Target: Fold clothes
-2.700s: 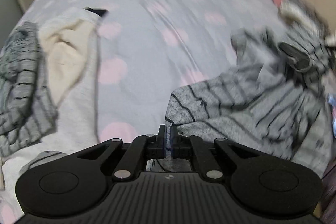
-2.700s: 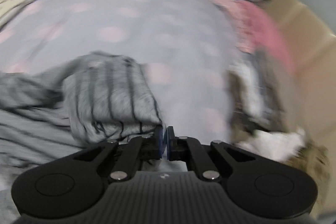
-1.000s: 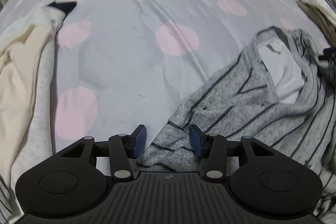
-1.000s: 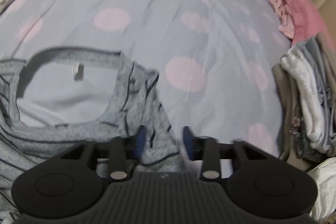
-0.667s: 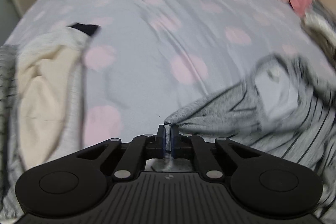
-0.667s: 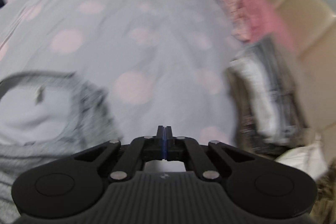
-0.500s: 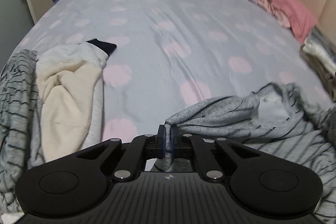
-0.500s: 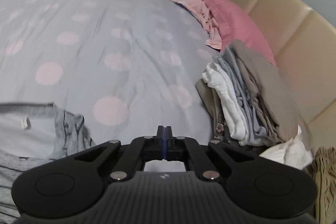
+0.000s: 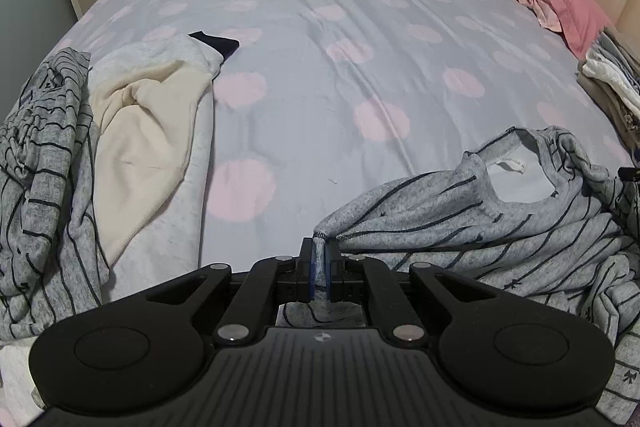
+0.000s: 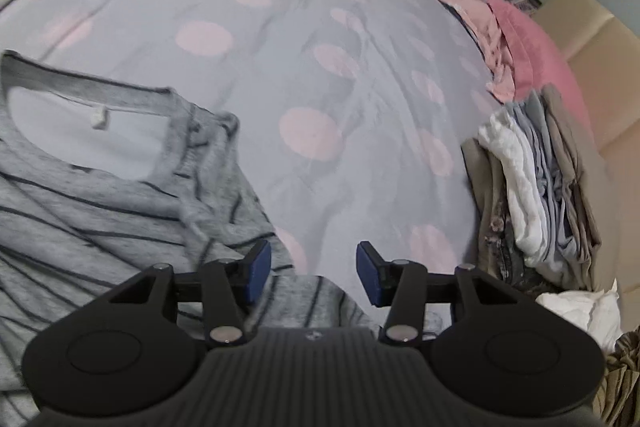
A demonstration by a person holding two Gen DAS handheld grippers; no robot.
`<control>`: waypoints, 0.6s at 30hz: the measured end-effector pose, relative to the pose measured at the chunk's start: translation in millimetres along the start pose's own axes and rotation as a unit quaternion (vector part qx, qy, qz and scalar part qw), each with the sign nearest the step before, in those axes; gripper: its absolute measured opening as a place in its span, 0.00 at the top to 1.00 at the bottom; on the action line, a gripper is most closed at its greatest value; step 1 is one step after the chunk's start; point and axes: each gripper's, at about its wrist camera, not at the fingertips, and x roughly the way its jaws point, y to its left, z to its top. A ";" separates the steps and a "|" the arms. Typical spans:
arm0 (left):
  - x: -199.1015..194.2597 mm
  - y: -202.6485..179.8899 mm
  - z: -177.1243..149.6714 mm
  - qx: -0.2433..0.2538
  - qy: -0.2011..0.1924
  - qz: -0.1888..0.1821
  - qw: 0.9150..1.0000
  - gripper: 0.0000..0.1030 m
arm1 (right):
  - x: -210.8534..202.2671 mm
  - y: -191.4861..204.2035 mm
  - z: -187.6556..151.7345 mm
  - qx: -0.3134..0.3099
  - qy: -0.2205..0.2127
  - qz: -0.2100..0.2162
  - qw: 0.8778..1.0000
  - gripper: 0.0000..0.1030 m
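left tongs were clamped on a pinch of the grey striped top, at what looks like a shoulder or sleeve edge; half a second back they held the same pinch, so that grip carried over. right tongs stood wide apart with nothing between them, hovering over the top's near-right edge; half a second back they were shut, so they had just let go or reopened, likely to re-grab. the top lay crumpled on the bed, running right from the left tongs, neck hole and tag facing up, fabric bunched rather than flat. in the right wrist view it spread left of and under the right tongs. off to the left of the left tongs sat a cream garment and another striped piece, unfolded. right of the right tongs was a folded stack by the pink pillow. judgement: fold barely started, still at the spreading stage; the right side needs a fresh hold on the opposite shoulder before the top can be pulled flat.
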 end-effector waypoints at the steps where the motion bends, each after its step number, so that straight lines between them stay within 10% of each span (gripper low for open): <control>1: 0.6 -1.2 -0.3 0.003 0.002 0.001 1.000 0.97 | 6.0 -4.1 0.5 0.010 0.012 0.006 1.000 0.45; 6: 6.2 -10.0 -0.2 0.017 0.019 0.010 1.000 0.97 | 33.8 -6.5 3.9 0.059 0.092 0.046 0.993 0.50; 8: 6.0 -13.1 0.4 0.021 0.021 0.012 0.999 0.97 | 37.6 -2.2 6.4 0.078 0.116 0.060 0.988 0.75; 11: 2.0 -14.8 1.5 0.027 0.017 0.017 0.999 0.97 | 34.4 8.1 12.0 0.068 0.116 0.046 0.990 0.92; 18: -23.2 -5.2 7.7 0.003 -0.026 0.035 0.999 0.97 | -15.3 -16.9 23.2 0.124 0.027 -0.030 0.992 0.94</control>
